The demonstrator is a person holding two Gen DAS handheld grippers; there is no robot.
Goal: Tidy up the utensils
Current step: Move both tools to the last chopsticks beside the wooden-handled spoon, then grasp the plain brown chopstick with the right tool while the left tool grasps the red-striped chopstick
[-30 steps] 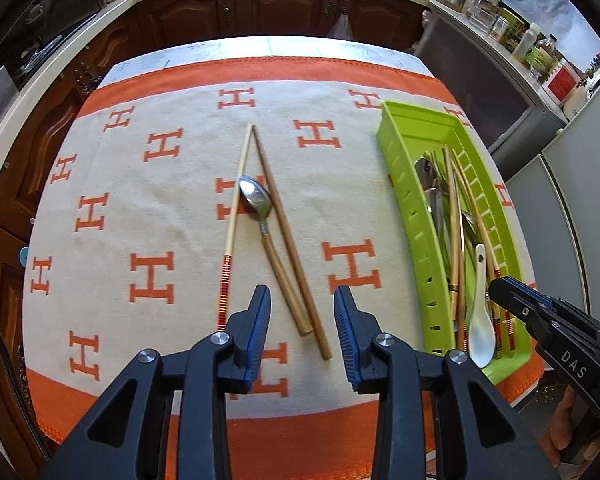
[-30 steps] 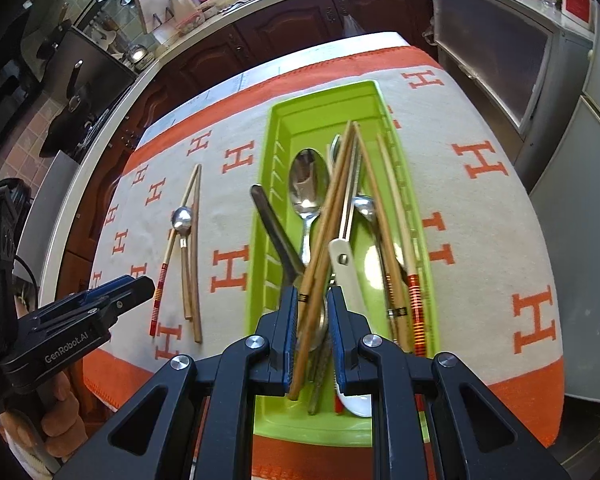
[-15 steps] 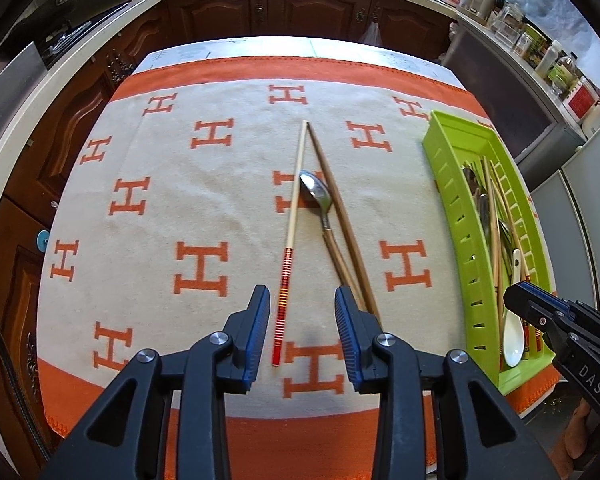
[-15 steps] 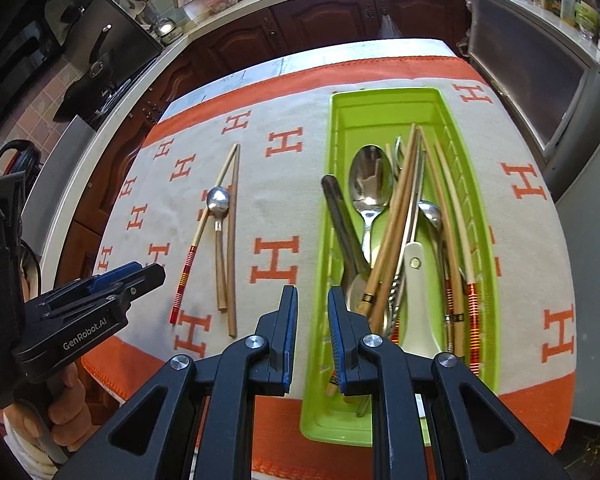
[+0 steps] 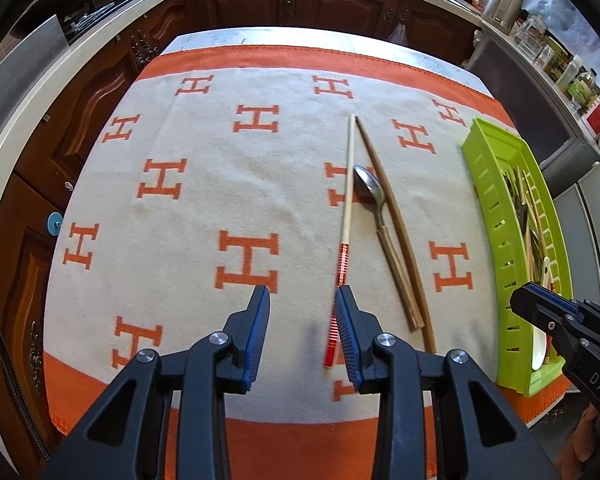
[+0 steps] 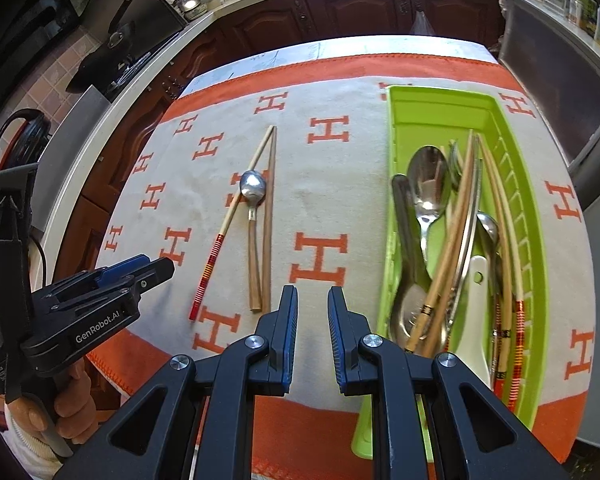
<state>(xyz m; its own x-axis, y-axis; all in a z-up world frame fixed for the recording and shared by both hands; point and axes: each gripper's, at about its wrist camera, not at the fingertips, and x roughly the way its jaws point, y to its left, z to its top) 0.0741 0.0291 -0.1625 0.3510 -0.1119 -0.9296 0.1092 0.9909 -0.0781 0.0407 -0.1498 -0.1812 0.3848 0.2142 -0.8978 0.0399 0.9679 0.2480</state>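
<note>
The right wrist view looked straight down into the green tray (image 6: 404, 128) at three o'clock on the counter (image 6: 340, 46), showing its load: a large steel spoon (image 6: 428, 184), a dark handle (image 6: 404, 216), a white ceramic spoon (image 6: 476, 304), and several chopsticks, some banded red. The left wrist view saw the same tray (image 5: 486, 184) only edge-on at its three o'clock, its contents mostly hidden behind the slotted wall. The left view gave the clearer look at the loose group on the blanket (image 5: 204, 208): a pale chopstick with a red banded end (image 5: 350, 184), a small wooden-handled spoon (image 5: 374, 200) and a brown chopstick (image 5: 396, 224), lying side by side toward one o'clock.

The blanket was cream with orange borders and repeated orange "H" letters. The left gripper's body, seen at eight o'clock from the right camera, read "GenRobot.AI"; the right gripper's body, at four o'clock from the left camera, read "DAS".

The left gripper (image 5: 302, 332) had its fingers moderately apart, holding nothing; the right-hand finger (image 5: 350, 340) overlapped the red end of the pale chopstick in the picture, though contact could not be told. The right gripper (image 6: 312, 332) had its fingers narrowly parted and empty, above bare blanket between the loose group and the tray.
</note>
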